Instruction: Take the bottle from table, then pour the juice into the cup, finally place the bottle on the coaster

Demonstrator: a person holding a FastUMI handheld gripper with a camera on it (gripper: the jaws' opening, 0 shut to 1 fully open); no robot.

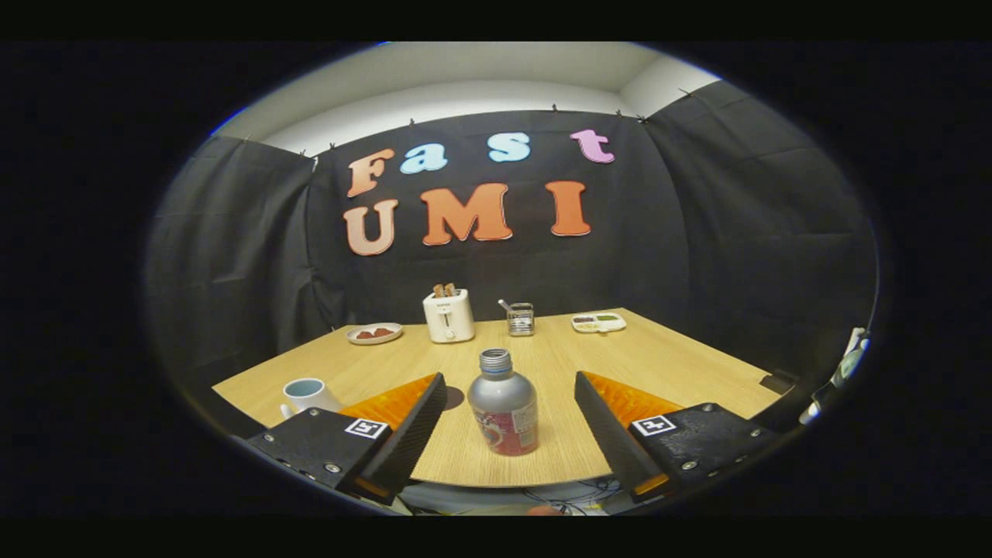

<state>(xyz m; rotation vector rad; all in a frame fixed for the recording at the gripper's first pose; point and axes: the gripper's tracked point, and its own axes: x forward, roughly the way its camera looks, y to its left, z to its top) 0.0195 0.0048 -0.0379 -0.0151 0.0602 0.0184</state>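
The bottle (504, 403) stands upright on the wooden surface (666, 356), right between the two fingers (418, 422) of the gripper (508, 411). The fingers are spread wide apart, and there is a gap on each side of the bottle, so they are not touching it yet. The bottle looks like shiny metal with a round shoulder, a narrow neck and a label low on its body. Its top looks open, with no cap, though that is hard to be sure of. If there is juice inside, it will feel a bit heavy and could spill if it tips too soon. Metal is smooth and slippery, so a soft squeeze may let it slide. The best place to hold it looks like the wide, straight middle of the body, not the thin neck and not the curved shoulder. The cup (304, 394) is white with blue inside and sits just beyond the left finger, near the surface's edge. A dark round spot (453, 397) next to the bottle may be the coaster, but most of it is hidden. Far back are a toaster (449, 315), a plate (375, 333), a small jar (520, 318) and a tray (598, 322).
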